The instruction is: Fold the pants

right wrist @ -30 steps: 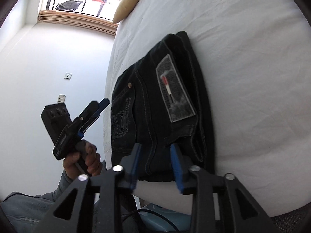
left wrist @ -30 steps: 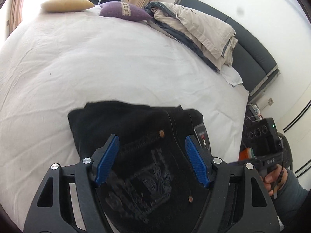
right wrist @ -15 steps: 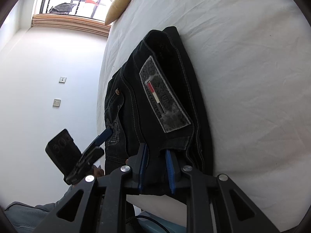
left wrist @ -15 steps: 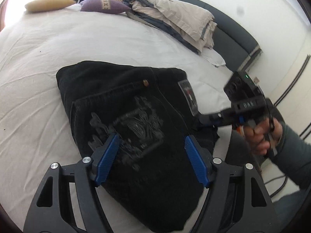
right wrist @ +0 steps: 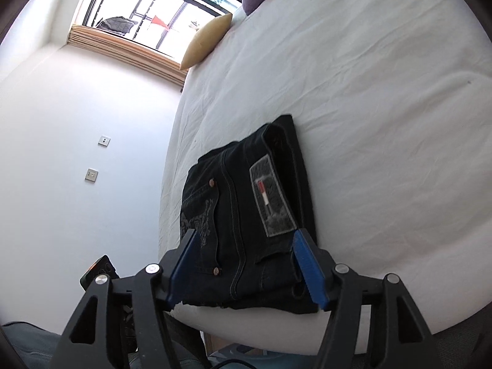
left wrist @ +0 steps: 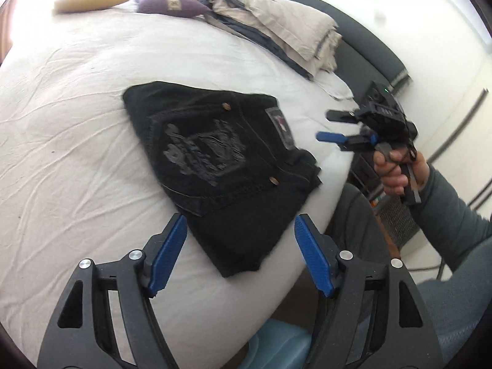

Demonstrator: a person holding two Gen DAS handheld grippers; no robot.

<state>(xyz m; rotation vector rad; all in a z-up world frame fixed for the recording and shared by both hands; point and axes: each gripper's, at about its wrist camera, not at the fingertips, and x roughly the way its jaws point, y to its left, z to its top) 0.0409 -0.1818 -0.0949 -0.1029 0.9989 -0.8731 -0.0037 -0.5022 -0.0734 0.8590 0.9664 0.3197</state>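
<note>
The folded black jeans lie on the white bed near its edge. The left gripper and the right gripper, both just opening wider, hold nothing.

White bed, yellow cushion, purple pillow, beige bedding

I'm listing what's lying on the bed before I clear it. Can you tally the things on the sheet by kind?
Folded black pants: 1
Cushions: 2, one tan, one purple
Pile of beige and grey bedding or clothes: 1
Total: 4
</note>
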